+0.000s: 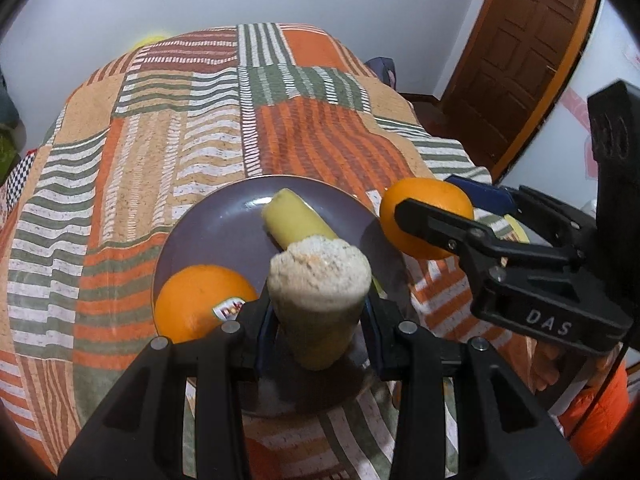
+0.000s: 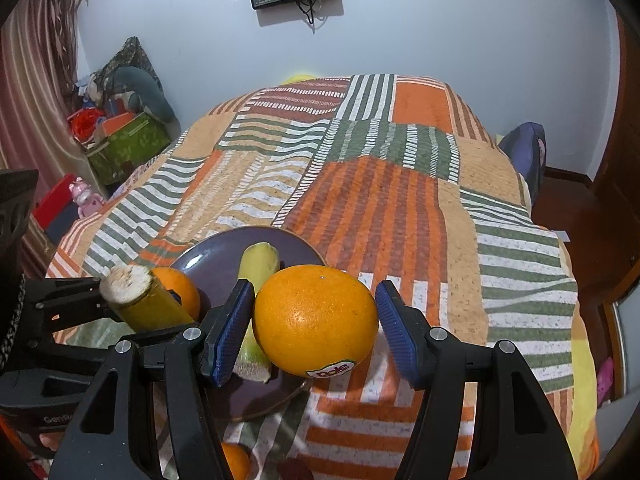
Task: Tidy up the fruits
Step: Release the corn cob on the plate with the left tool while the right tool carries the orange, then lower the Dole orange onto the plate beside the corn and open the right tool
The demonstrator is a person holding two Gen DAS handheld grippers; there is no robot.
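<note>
Round dark purple ceramic plate (image 1: 208,224) sits on the bed, lower centre of the left wrist view, lower left of centre in the right wrist view (image 2: 212,258). On it: a short pale yellow-green banana piece with a cut end (image 1: 294,222), lying lengthwise toward the plate's far rim, and a round orange with a Dole sticker (image 1: 200,300) at the plate's near-left edge. Left gripper (image 1: 318,320), bottom centre of its own view, is narrowed onto a second cut banana piece with a whitish fibrous end face (image 1: 320,276); black fingers with blue pads press both sides, and the piece hangs above the plate's near half. In the right wrist view this same held piece (image 2: 136,300) appears at lower left, tilted, in front of the plate orange (image 2: 180,288). Right gripper (image 2: 314,328) stands about half open around a second large round orange with a Dole sticker (image 2: 316,320); the left blue ribbed pad (image 2: 230,328) touches the fruit, while the right pad shows a small gap, so firm grip cannot be confirmed from this view alone. In the left wrist view that orange (image 1: 426,220) is carried clear of the bedspread at right, just beside the plate's right rim. Underneath all: patchwork bedspread in orange, green and white stripes (image 1: 160,140). Brown wooden door (image 1: 520,52) at upper right.
</note>
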